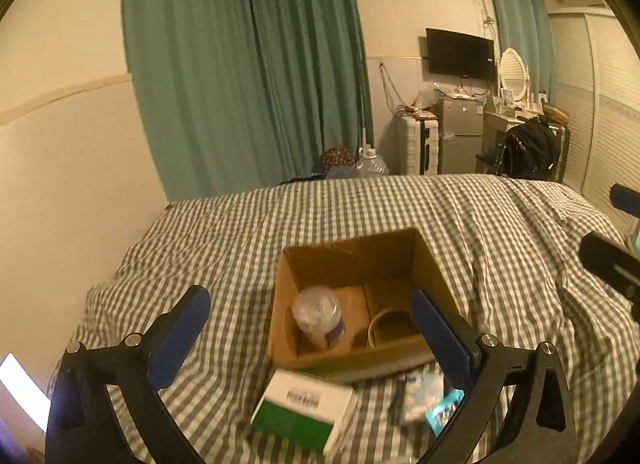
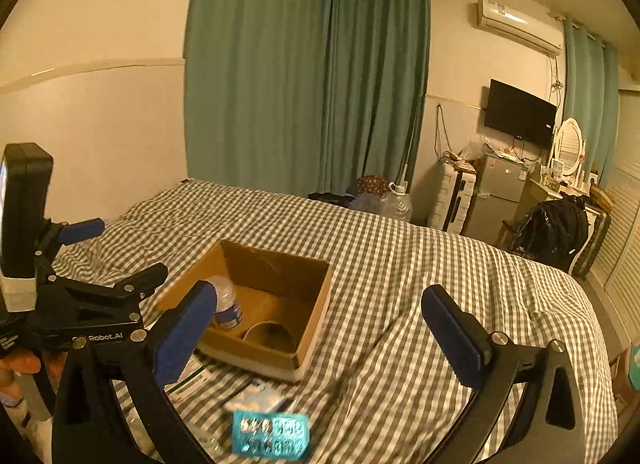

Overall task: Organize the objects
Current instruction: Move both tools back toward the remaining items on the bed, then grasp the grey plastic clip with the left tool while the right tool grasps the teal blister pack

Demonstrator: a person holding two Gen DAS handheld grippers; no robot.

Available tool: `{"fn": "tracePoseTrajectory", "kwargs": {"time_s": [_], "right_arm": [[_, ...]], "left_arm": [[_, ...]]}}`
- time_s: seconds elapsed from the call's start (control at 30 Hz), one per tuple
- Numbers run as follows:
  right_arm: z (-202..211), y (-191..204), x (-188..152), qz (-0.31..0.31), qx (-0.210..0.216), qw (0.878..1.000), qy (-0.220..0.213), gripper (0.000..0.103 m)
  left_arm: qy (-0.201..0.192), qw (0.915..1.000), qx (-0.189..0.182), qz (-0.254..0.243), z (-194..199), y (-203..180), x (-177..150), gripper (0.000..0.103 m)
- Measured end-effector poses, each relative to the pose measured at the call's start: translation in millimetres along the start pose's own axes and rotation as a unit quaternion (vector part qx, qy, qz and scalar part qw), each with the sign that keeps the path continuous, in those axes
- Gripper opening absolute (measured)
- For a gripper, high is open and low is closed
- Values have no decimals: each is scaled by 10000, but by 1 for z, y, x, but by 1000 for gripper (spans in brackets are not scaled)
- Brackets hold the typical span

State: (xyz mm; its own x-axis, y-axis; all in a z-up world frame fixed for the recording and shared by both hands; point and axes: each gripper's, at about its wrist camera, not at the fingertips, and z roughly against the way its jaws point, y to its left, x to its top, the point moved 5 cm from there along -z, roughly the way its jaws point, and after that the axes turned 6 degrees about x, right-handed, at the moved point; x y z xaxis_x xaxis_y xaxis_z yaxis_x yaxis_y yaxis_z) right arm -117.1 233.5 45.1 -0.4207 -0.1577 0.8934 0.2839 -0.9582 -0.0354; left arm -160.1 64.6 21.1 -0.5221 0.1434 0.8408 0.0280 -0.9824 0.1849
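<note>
An open cardboard box point(image 1: 352, 252) point(image 2: 316, 312) sits on the checked bedspread. Inside it stand a small clear plastic bottle point(image 1: 319, 316) point(image 2: 227, 306) and a tape roll point(image 1: 386, 326) point(image 2: 270, 336). In front of the box lie a white and green carton point(image 1: 304, 410) point(image 2: 188, 378), a pale blue packet point(image 1: 422, 392) point(image 2: 256, 400) and a teal blister pack point(image 1: 442, 412) point(image 2: 272, 434). My left gripper point(image 1: 310, 320) point(image 2: 116, 252) is open, hovering over the box's near edge and the carton. My right gripper point(image 2: 320, 316) is open too, above the packets, with nothing between its fingers.
The bed point(image 1: 500, 224) point(image 2: 440, 284) spreads wide to the right of the box. A wall point(image 1: 60, 184) borders its left side and green curtains point(image 1: 248, 64) hang behind. A fridge point(image 1: 460, 132), suitcase and chair with a black bag point(image 2: 552, 232) stand beyond the foot. A hand point(image 2: 16, 364) holds the left gripper.
</note>
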Motion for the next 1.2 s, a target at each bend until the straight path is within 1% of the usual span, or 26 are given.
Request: {"fn": "tracePoseTrajectory", "kwargs": {"time_s": [0.07,0.17,0.23,0.37,0.47,0.53,0.57,0.63,0.8,0.83,0.9,0.97,1.07,1.17,1.2], "right_arm": [[7,7,-12,25,20,10000,80,103],[9,17,-35,46,-31,9996,275,103],[3,22,-56,30,-18,9990,455,103],[-14,27,-99,-53,15,9965,832,103],[-28,26,-130,-152,-31,9933,1144,103],[-37,22,-145,-250,-58,9902,1370,103],[-40,20,-151,-299,-70,9888,1459,103],[-46,14,-163,-382,-111,9861,1612,103],[-52,1,-174,-657,-166,9822,1754,103],[-52,-1,-174,-683,-164,9819,1758,103],[-53,-2,-175,-719,-149,9815,1771,103],[-55,-2,-177,-758,-143,9806,1804,103],[-59,-4,-181,-795,-150,9790,1871,103],[-61,-4,-184,-803,-174,9782,1906,103],[-61,-5,-184,-808,-177,9781,1909,103]], "left_arm": [[50,9999,78,80,9,7,-15,103],[156,9997,197,61,14,11,-39,103],[256,9993,258,98,12,14,-56,103],[604,9977,238,205,3,13,-102,103],[834,9961,260,131,-5,6,-134,103],[997,9949,135,93,-9,-3,-152,103],[1115,9938,-17,28,-11,-11,-164,103],[1260,9919,-126,-114,-13,-24,-177,103],[1489,9860,-460,-594,-13,-61,-200,103],[1517,9848,-472,-706,-14,-66,-203,103],[1454,9836,-287,-1025,-21,-75,-207,103],[1467,9808,-211,-1266,-28,-82,-211,103],[1589,9768,-407,-1377,-44,-92,-215,103],[1594,9733,-531,-1565,-59,-101,-217,103],[1569,9733,-581,-1574,-60,-102,-216,103]]}}
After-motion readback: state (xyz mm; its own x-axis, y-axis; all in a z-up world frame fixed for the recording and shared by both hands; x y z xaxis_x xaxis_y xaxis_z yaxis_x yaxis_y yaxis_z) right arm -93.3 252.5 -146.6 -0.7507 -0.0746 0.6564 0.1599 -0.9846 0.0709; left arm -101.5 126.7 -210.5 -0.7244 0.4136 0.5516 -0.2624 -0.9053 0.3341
